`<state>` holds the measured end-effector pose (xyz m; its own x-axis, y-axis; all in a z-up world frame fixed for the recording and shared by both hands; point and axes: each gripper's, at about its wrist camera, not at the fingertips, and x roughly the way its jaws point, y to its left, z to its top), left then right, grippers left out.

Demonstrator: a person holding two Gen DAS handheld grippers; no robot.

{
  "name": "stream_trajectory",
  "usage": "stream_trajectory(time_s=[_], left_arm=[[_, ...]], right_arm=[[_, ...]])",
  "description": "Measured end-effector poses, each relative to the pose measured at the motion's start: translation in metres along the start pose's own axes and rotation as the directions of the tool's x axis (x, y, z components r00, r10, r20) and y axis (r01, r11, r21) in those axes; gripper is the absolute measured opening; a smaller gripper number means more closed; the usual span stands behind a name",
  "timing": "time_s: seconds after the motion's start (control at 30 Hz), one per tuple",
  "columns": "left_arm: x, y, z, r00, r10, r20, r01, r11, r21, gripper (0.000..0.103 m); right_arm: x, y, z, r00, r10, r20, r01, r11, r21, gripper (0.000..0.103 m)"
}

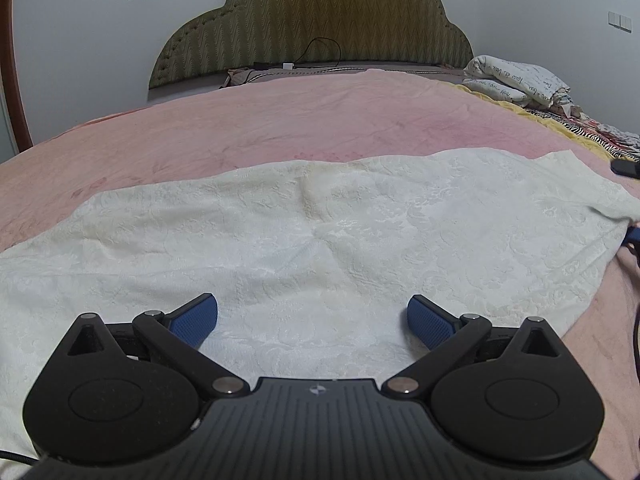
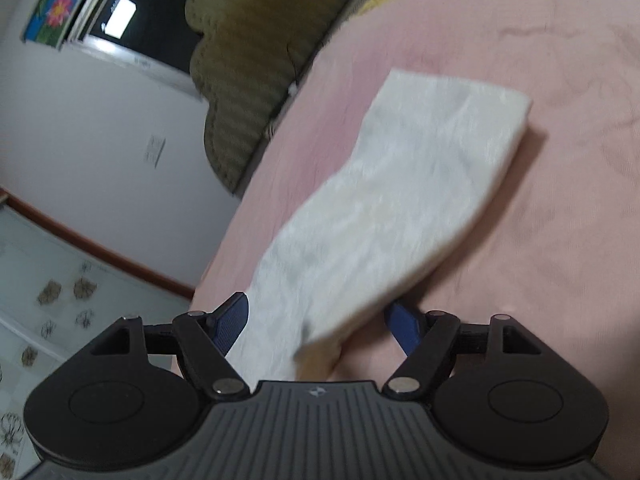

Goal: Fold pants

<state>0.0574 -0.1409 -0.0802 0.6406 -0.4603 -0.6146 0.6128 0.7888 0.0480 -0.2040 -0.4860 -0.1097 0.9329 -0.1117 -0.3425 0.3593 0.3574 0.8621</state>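
Note:
White textured pants (image 1: 320, 220) lie flat across the pink bedspread (image 1: 280, 120), stretching from left to right. My left gripper (image 1: 312, 304) hovers just over their near edge, blue pads wide apart and nothing between them. In the blurred, rolled right wrist view the pants (image 2: 400, 184) show as a folded strip running away from me. Their near end lies between the spread jaws of my right gripper (image 2: 316, 306). One blue pad (image 2: 232, 324) sits beside the cloth; the other is half hidden under its edge. Neither presses on it.
A green padded headboard (image 1: 320, 20) closes the far end of the bed, with a cable (image 1: 320, 46) at its base. A folded printed quilt (image 1: 516, 80) and striped cloths (image 1: 580, 120) lie at the far right. The bed's edge drops to a tiled floor (image 2: 40, 300).

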Motion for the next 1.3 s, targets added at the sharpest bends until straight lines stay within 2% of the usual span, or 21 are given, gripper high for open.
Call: stream_trajectory(time_s=[0.2,0.3,0.33,0.4,0.43,0.5,0.57,0.67,0.73,0.77,0.83,0.87,0.93,1.0,1.03,1.1,1.17,1.2,1.23,1.27,1.3], left_arm=[[0.000,0.000,0.000,1.000,0.000,0.000,0.000,1.000,0.000,0.103],[0.000,0.000,0.000,1.000,-0.001,-0.001,0.001,1.000,0.000,0.103],[0.000,0.000,0.000,1.000,-0.001,-0.001,0.001,1.000,-0.001,0.103],[0.001,0.000,0.001,1.000,-0.003,-0.002,0.003,1.000,-0.003,0.103],[0.001,0.000,0.001,1.000,-0.003,-0.003,0.003,1.000,-0.004,0.103],[0.001,0.001,0.001,1.000,-0.007,-0.002,0.007,1.000,-0.008,0.103],[0.001,0.003,0.000,1.000,-0.017,0.003,0.017,1.000,-0.021,0.103],[-0.006,0.010,0.003,0.999,-0.033,0.033,0.035,0.997,-0.064,0.095],[-0.012,0.020,0.010,0.993,-0.105,0.058,0.112,0.985,-0.132,0.094],[-0.014,0.026,0.017,0.983,-0.168,0.068,0.178,0.968,-0.178,0.094],[-0.012,0.037,0.029,0.948,-0.306,0.085,0.317,0.903,-0.288,0.096],[-0.009,0.043,0.034,0.919,-0.382,0.097,0.391,0.849,-0.356,0.096],[0.001,0.051,0.040,0.852,-0.509,0.125,0.501,0.722,-0.476,0.096],[0.011,0.056,0.041,0.789,-0.590,0.171,0.567,0.593,-0.572,0.098],[0.014,0.056,0.041,0.767,-0.612,0.194,0.586,0.544,-0.601,0.100],[0.021,0.056,0.037,0.714,-0.655,0.247,0.623,0.433,-0.652,0.102],[0.029,0.055,0.032,0.661,-0.690,0.296,0.640,0.312,-0.702,0.102],[0.036,0.054,0.029,0.634,-0.705,0.318,0.642,0.250,-0.725,0.103],[0.041,0.052,0.027,0.618,-0.716,0.325,0.637,0.215,-0.740,0.103],[0.048,0.050,0.026,0.620,-0.719,0.314,0.618,0.201,-0.760,0.103],[0.054,0.048,0.026,0.636,-0.714,0.293,0.590,0.206,-0.781,0.103]], right_arm=[[0.014,-0.017,0.022,0.981,0.003,0.196,-0.012,0.999,0.047,0.074],[0.023,-0.024,0.036,0.970,-0.005,0.245,-0.013,0.997,0.071,0.074],[0.027,-0.025,0.039,0.968,-0.020,0.250,0.002,0.997,0.071,0.069],[0.034,-0.028,0.045,0.967,-0.099,0.236,0.082,0.993,0.079,0.035],[0.038,-0.033,0.046,0.967,-0.116,0.227,0.096,0.991,0.095,0.014],[0.040,-0.039,0.047,0.971,-0.090,0.223,0.064,0.990,0.123,0.012],[0.039,-0.029,0.048,0.969,-0.102,0.225,0.088,0.994,0.068,0.012],[0.038,0.001,0.048,0.963,-0.112,0.246,0.135,0.988,-0.078,0.012],[0.037,0.026,0.046,0.960,-0.119,0.253,0.174,0.963,-0.204,0.012],[0.037,0.041,0.043,0.960,-0.119,0.254,0.189,0.942,-0.276,0.012],[0.035,0.064,0.036,0.958,-0.120,0.260,0.218,0.895,-0.390,0.012],[0.036,0.076,0.030,0.956,-0.128,0.262,0.236,0.869,-0.435,0.012],[0.035,0.098,0.014,0.953,-0.133,0.274,0.269,0.788,-0.554,0.012],[0.037,0.125,-0.014,0.954,-0.125,0.272,0.286,0.648,-0.706,0.012],[0.038,0.137,-0.031,0.958,-0.114,0.265,0.282,0.566,-0.775,0.012],[0.044,0.161,-0.071,0.970,-0.095,0.225,0.244,0.386,-0.890,0.012],[0.050,0.175,-0.110,0.979,-0.092,0.179,0.196,0.237,-0.951,0.012],[0.053,0.179,-0.123,0.983,-0.093,0.156,0.172,0.204,-0.964,0.012],[0.055,0.182,-0.133,0.987,-0.091,0.129,0.145,0.200,-0.969,0.012],[0.057,0.183,-0.139,0.991,-0.086,0.104,0.121,0.215,-0.969,0.012],[0.058,0.184,-0.144,0.993,-0.082,0.085,0.102,0.232,-0.967,0.012]])
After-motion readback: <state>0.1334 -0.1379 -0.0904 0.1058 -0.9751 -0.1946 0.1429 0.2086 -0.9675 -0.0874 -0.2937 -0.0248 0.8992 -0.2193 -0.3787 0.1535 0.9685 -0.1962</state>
